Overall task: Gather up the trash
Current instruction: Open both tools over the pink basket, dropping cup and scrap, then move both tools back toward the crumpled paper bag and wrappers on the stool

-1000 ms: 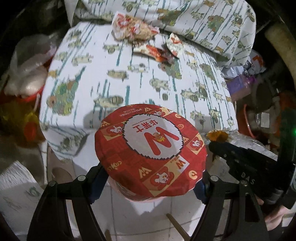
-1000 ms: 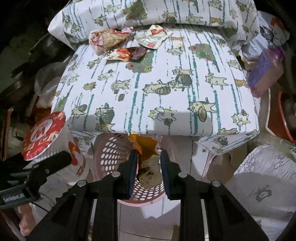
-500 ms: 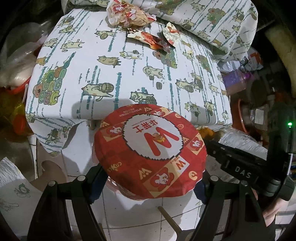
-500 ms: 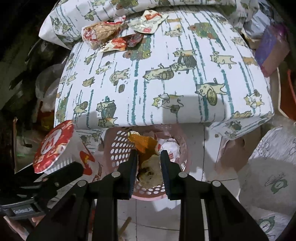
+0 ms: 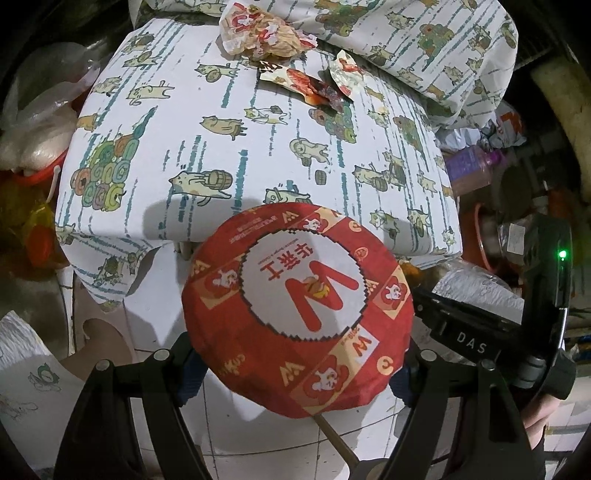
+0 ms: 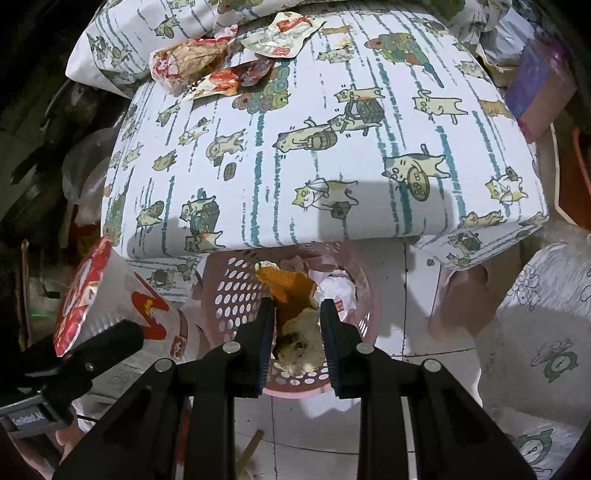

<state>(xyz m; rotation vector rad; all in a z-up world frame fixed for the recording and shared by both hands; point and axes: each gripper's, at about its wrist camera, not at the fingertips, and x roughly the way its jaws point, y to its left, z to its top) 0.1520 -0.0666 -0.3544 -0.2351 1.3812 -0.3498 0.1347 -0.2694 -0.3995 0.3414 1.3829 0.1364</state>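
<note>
My left gripper (image 5: 295, 373) is shut on a red-lidded paper cup (image 5: 297, 308) with a white W logo, held above the tiled floor; the cup also shows in the right wrist view (image 6: 107, 306). My right gripper (image 6: 297, 325) is shut on a piece of orange and beige food waste (image 6: 295, 317), held over a pink perforated basket (image 6: 229, 302) that holds crumpled white paper. Crumpled food wrappers (image 5: 266, 31) (image 6: 192, 62) and sauce packets (image 5: 314, 83) (image 6: 277, 35) lie at the far end of the cat-print cushion (image 5: 221, 147) (image 6: 295, 166).
A cat-print pillow (image 5: 406, 37) lies behind the cushion. Plastic bags (image 5: 33, 122) and red containers stand at the left, a purple bottle (image 5: 469, 162) and clutter at the right. A white printed sack (image 6: 535, 332) stands right of the basket. A wooden stick (image 5: 336, 439) lies on the floor.
Both grippers have moved back and up from the cushion. The right gripper with the food waste is now more squarely over the pink basket. The left still holds the cup.
</note>
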